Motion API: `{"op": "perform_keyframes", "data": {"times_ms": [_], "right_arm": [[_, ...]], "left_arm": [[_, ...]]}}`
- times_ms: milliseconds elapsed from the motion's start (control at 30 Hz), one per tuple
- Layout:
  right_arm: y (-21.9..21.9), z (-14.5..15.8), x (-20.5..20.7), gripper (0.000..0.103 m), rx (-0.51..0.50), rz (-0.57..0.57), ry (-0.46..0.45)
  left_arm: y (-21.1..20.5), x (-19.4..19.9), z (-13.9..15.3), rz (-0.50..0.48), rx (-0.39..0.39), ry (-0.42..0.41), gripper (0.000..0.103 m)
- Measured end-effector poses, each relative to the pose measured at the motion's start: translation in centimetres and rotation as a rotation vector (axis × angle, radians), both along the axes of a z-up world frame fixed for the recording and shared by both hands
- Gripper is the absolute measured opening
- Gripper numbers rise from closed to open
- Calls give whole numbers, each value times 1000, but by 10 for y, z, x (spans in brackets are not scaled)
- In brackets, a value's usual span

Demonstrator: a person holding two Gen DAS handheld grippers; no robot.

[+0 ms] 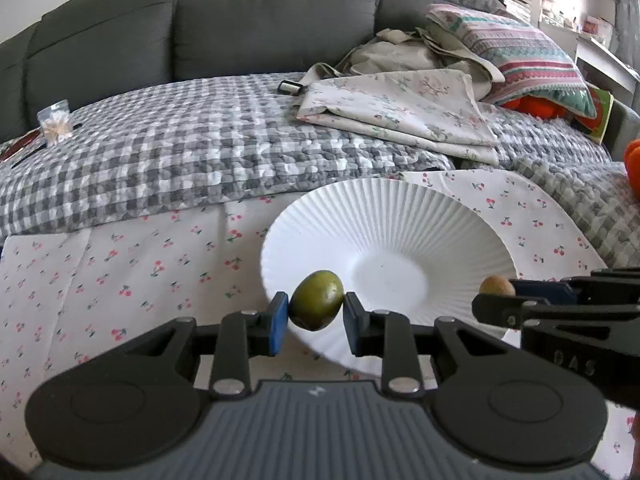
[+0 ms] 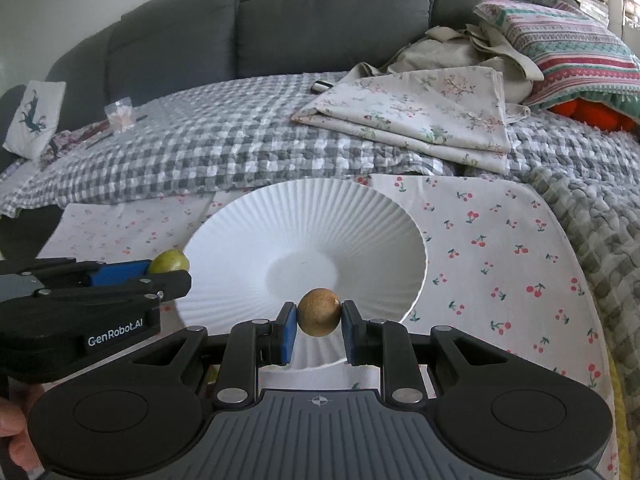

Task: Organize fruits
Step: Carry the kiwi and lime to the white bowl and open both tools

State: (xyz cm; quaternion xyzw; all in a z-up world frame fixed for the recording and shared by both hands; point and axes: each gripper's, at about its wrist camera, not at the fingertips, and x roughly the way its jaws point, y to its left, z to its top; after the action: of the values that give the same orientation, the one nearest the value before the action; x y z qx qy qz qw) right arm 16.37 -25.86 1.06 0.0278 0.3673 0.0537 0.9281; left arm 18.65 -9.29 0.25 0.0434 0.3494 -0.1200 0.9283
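Observation:
My left gripper (image 1: pixel 316 312) is shut on a small green fruit (image 1: pixel 316 306), held over the near left rim of a white ribbed plate (image 1: pixel 400 216). My right gripper (image 2: pixel 319 318) is shut on a small round brown fruit (image 2: pixel 319 311), held over the near rim of the same plate (image 2: pixel 304 216). Seen from the left wrist, the right gripper (image 1: pixel 500 292) comes in from the right with the brown fruit (image 1: pixel 496 286) at its tip. Seen from the right wrist, the left gripper (image 2: pixel 168 268) comes in from the left with the green fruit (image 2: pixel 171 261).
The plate rests on a cherry-print cloth (image 2: pixel 500 248) over a grey checked blanket (image 1: pixel 180 152) on a dark grey sofa (image 1: pixel 260 20). Folded floral cloths (image 1: pixel 400 112) and a striped pillow (image 1: pixel 532 56) lie behind. An orange object (image 1: pixel 632 160) sits at the right edge.

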Motion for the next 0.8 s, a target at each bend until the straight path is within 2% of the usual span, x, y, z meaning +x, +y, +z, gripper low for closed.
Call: {"op": "perform_keyframes", "data": {"times_ms": [400, 500, 633, 700, 733, 767, 800], "right_arm": [[5, -23, 15, 24, -65, 12, 22], [8, -24, 15, 27, -78, 16, 16], [8, -22, 13, 39, -84, 10, 9], [7, -20, 12, 43, -83, 7, 5], [7, -19, 11, 46, -83, 2, 3], [6, -17, 11, 46, -82, -1, -1], [5, -15, 10, 47, -78, -5, -4]], "left_arm": [[-14, 13, -20, -34, 16, 5, 28], [-14, 14, -21, -36, 11, 6, 29], [-12, 14, -19, -40, 1, 11, 30], [-9, 13, -17, -38, -18, 16, 37], [-6, 12, -15, -38, -31, 15, 49], [-3, 11, -13, -35, -39, 8, 57], [-1, 9, -10, -32, -43, -2, 59]]}}
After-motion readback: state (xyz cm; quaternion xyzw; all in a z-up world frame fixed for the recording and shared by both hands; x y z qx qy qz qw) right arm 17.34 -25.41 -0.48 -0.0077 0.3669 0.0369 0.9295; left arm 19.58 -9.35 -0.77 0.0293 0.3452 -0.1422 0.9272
